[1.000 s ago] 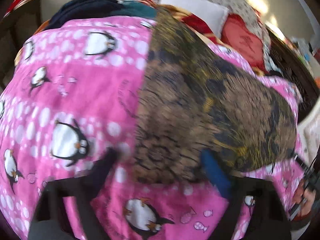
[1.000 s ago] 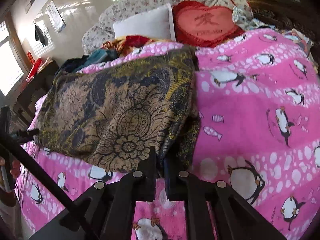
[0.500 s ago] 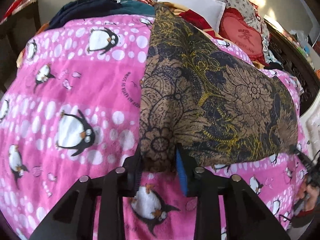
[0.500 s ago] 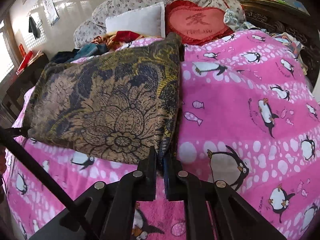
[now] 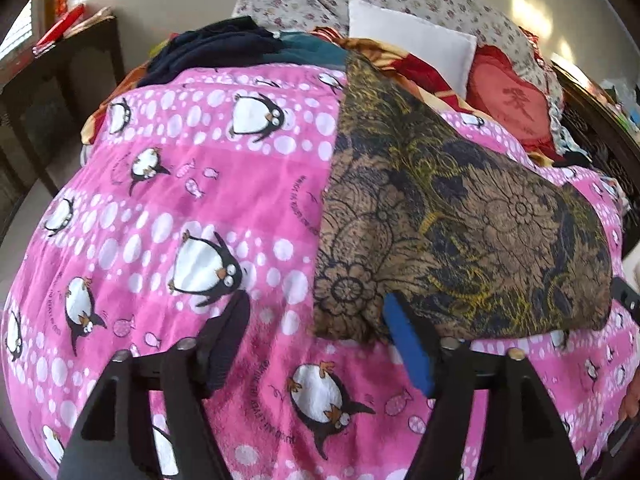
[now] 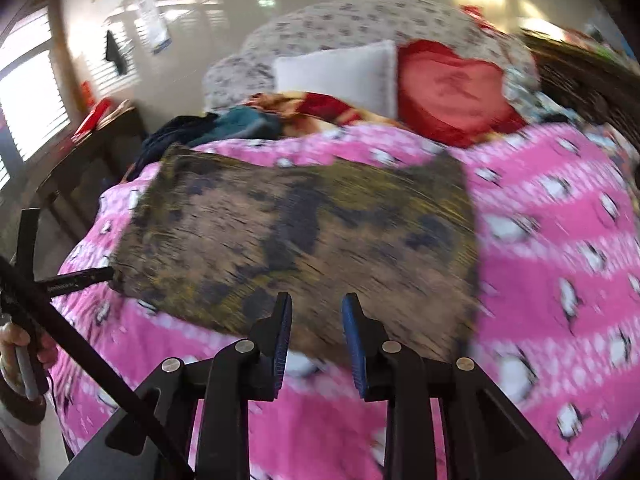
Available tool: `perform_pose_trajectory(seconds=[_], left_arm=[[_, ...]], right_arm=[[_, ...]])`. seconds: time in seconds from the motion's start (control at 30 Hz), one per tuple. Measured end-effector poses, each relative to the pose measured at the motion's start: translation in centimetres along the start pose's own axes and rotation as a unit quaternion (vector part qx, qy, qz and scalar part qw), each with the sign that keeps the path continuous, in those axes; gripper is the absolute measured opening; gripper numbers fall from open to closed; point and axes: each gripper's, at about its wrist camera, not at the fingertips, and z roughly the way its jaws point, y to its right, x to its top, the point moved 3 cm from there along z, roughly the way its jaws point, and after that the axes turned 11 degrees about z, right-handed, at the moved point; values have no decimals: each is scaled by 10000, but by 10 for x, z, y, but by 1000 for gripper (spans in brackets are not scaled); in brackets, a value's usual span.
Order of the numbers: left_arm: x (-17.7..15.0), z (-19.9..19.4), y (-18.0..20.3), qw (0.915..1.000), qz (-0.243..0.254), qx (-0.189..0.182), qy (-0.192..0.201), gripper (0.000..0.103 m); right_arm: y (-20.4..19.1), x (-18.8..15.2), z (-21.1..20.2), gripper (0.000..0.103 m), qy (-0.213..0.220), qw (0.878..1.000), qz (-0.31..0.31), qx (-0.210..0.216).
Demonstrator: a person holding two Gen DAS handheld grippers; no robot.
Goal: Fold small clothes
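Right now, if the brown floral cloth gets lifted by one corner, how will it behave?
Probably floppy: the brown floral cloth follows the curve of the pink penguin blanket. Likely light, since it looks thin and flat. It may unfold, as its folded layers lie loose.

The folded garment point(image 5: 460, 232) is thin matt cloth printed in brown, black and gold florals, lying on a fleecy pink penguin blanket point(image 5: 200, 208). The left gripper point(image 5: 316, 320) is matt black plastic with silvery metal screws; a heart cushion point(image 6: 452, 96) looks satiny red
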Motion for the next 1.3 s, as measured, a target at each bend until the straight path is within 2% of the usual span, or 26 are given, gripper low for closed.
perform_pose_trajectory(seconds=[0.03,0.07,0.1,0.2,0.33,0.43,0.53,0.6,0.63,0.73,0.8,1.0,1.13,1.2,1.23,1.27,1.3], left_arm=[[1,0,-1,10000,-31,59,37,76],[2,0,-1,9999,-53,79,67,76],[4,1,0,9999,-63,96,90,77],[6,4,0,9998,-101,134,125,80],[6,16,-6,9996,-292,7,68,81],[4,26,-14,9981,-573,-219,24,84],[3,36,-18,9954,-811,-515,-34,86],[2,41,-19,9940,-853,-681,-22,90],[2,42,-18,9936,-852,-748,18,93],[2,49,-19,9910,-949,-942,71,100],[3,51,-17,9913,-931,-924,94,102],[4,53,-14,9909,-887,-1004,133,103],[3,53,-20,9877,-1016,-1172,205,103],[3,54,-20,9872,-1027,-1199,227,103],[3,53,-21,9869,-1007,-1229,264,103],[2,52,-22,9863,-978,-1290,312,103],[2,49,-22,9851,-946,-1389,374,98]], right_arm=[[-7,5,6,43,4,10000,1,42],[-16,12,14,55,36,9999,-2,100],[-23,17,22,61,66,9999,-12,129],[-47,35,48,61,27,9997,-160,170],[-78,53,82,61,-50,9990,-387,195],[-92,62,108,61,-138,9983,-545,167],[-92,63,147,63,-555,9967,-587,-105],[-98,65,151,66,-550,9954,-740,-256],[-104,67,150,66,-683,9944,-760,-251],[-130,78,140,70,-670,9943,-820,121],[-158,85,141,80,-547,9927,-1067,106],[-222,104,183,86,-714,9888,-1308,-38],[-229,100,224,86,-1185,9856,-1130,-410],[-222,92,237,81,-1416,9838,-1049,-337],[-221,90,236,77,-1317,9853,-1066,-208],[-221,89,233,66,-1278,9856,-1104,-89],[-220,89,229,52,-1254,9857,-1125,-38]])
